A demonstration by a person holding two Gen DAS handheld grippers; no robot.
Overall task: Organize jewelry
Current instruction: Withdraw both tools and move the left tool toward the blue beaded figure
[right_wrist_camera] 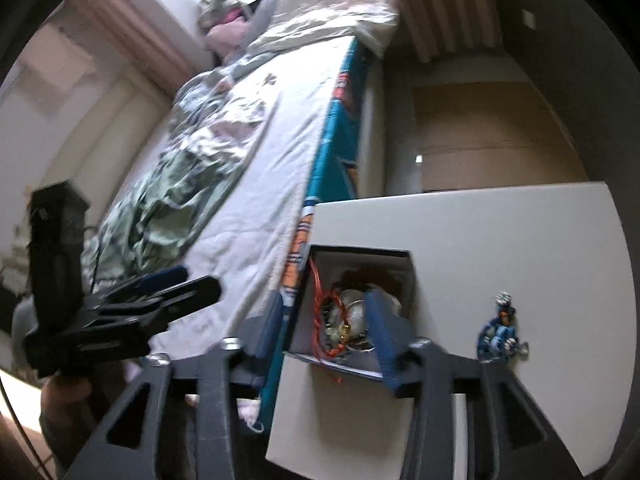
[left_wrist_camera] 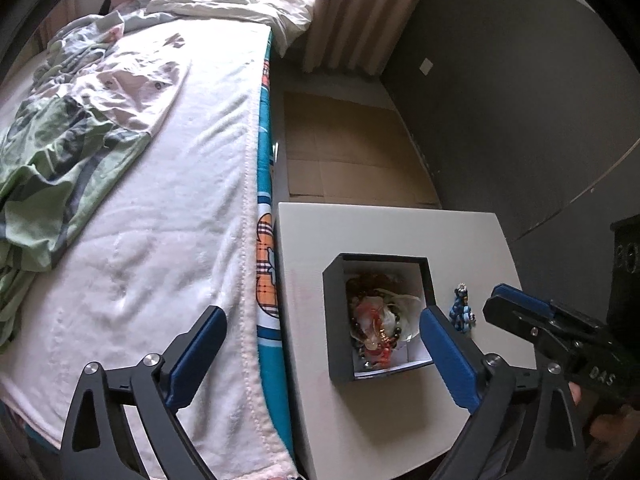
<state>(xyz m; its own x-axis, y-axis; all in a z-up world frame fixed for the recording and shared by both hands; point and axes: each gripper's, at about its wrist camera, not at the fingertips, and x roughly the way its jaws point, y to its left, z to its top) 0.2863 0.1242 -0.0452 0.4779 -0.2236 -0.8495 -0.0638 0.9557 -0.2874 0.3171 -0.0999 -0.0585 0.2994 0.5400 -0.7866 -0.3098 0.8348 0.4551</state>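
Left wrist view showed the left gripper spread wide and empty, one blue finger over the bed's white blanket and the other at the near right corner of the black box, so the box lay partly between the fingers and slightly ahead of them. That box sat on the white surface with its open top facing up, which let jewelry be dropped straight in; a tangle of bead strands, red cord and pale pieces, the jewelry pile, already filled its floor. Just beyond the left gripper's right finger, outside the box wall and apart from it, a small blue beaded piece rested loose on the surface, seemingly the item not yet sorted. The right gripper came in from the right, near that piece, its tips not touching it. In the right wrist view the right gripper was partly parted with nothing pinched; its right finger stood in front of the box and the jewelry inside, while the blue beaded piece lay off to its right on the surface. Both grippers looked released, probably to leave the box contents alone and free a gripper for the blue piece
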